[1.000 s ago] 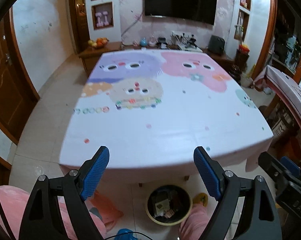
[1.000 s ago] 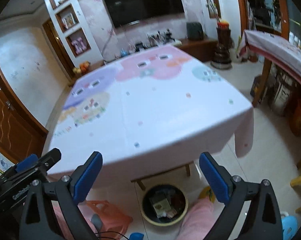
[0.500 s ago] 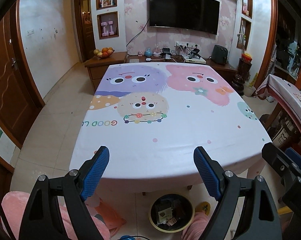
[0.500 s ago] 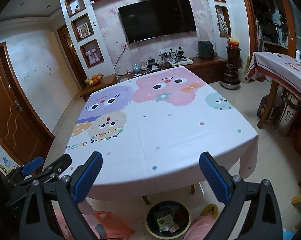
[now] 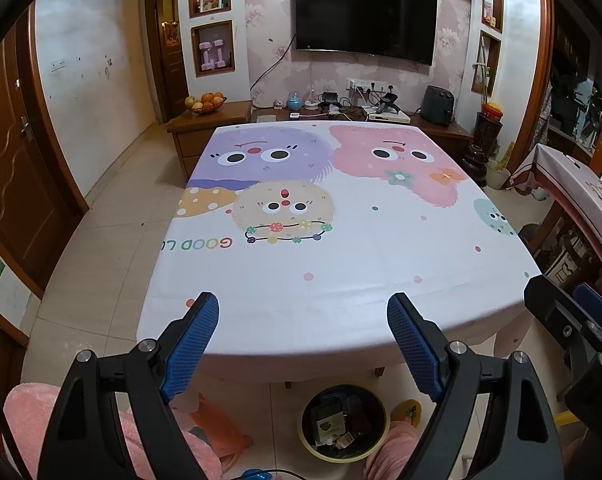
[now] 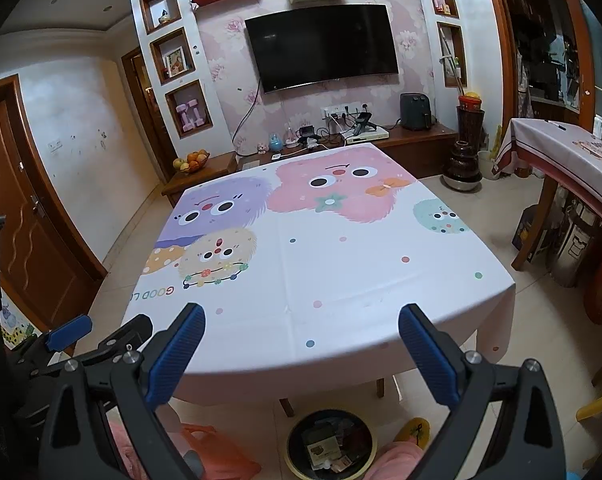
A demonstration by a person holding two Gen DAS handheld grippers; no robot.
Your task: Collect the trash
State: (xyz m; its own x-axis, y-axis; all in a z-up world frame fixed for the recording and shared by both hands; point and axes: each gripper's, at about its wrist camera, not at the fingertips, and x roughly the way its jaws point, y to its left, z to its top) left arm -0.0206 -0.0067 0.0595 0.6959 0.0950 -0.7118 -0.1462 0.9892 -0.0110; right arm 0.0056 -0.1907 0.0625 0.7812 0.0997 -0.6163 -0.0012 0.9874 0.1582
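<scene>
A: Seemingly near the end — left gripper (image 5: 303, 350) and right gripper (image 6: 301, 350) both spread, holding nothing; round yellow-rimmed trash bin (image 5: 343, 422) on the floor just below both, already holding wrappers.

B: Next, scan the cartoon-print white worktop (image 5: 341, 264) ahead. Bare, though. Only the right view shows the second cloth-covered table (image 6: 561, 148) fully.
</scene>
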